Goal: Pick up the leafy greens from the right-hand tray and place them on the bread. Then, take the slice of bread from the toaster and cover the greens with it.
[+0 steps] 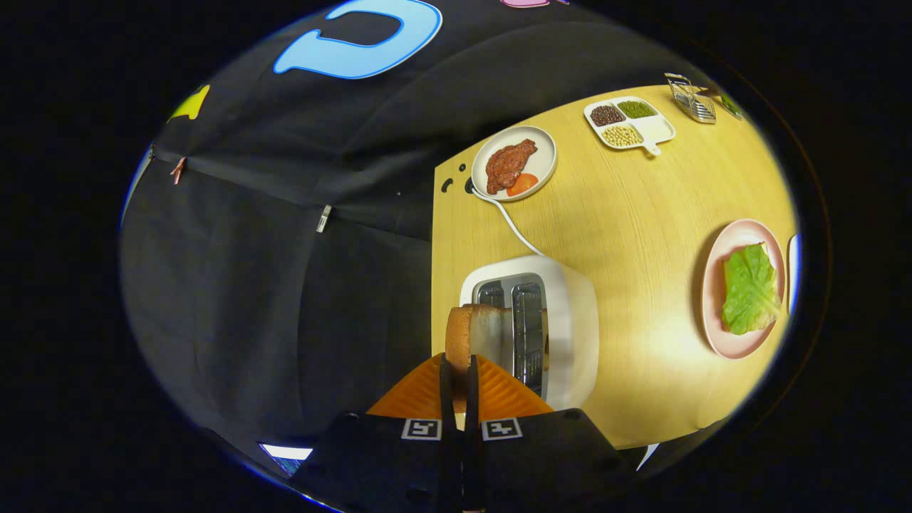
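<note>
Bread slice (472, 333) pinched by hand-held gripper (459, 374).

It was a staged kitchen set in a booth: a wooden desk (627, 235) backed by black cloth (285, 235) carried a toaster (563, 320), plated food and a tray of beans (630, 122).

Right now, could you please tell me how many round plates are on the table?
2. One round plate with meat and a tomato slice sits beyond the toaster, by the cable; the pink plate with leafy greens lies apart, across the table. Others may be hidden.
</note>
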Demonstrator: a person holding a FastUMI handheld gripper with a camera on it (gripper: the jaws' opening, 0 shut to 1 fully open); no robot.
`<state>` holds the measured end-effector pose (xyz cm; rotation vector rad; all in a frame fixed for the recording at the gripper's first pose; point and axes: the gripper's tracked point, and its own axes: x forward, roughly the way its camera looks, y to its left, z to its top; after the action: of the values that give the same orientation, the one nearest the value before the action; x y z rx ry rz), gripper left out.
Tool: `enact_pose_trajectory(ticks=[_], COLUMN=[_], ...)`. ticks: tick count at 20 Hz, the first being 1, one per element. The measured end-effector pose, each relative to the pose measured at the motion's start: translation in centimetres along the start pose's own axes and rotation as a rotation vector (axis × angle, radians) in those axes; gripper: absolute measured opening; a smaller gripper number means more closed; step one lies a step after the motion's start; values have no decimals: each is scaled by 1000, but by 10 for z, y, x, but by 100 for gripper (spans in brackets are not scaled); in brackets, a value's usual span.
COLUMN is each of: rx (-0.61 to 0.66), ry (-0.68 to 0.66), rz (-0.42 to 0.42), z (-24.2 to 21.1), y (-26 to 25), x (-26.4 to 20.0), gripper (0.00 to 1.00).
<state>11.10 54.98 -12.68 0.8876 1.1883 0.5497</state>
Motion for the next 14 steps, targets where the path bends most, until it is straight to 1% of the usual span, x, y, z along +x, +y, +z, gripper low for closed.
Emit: enact_pose_trajectory(ticks=[3,8,11,14], rx=[-7,-7,-35,-36], ry=[-24,-28,-48,-72], rz=[47,98,93,73], z=[11,25,34,46], y=[7,-7,-33,-67], x=[-32,-82,-112,-138], gripper=[6,6,6,6])
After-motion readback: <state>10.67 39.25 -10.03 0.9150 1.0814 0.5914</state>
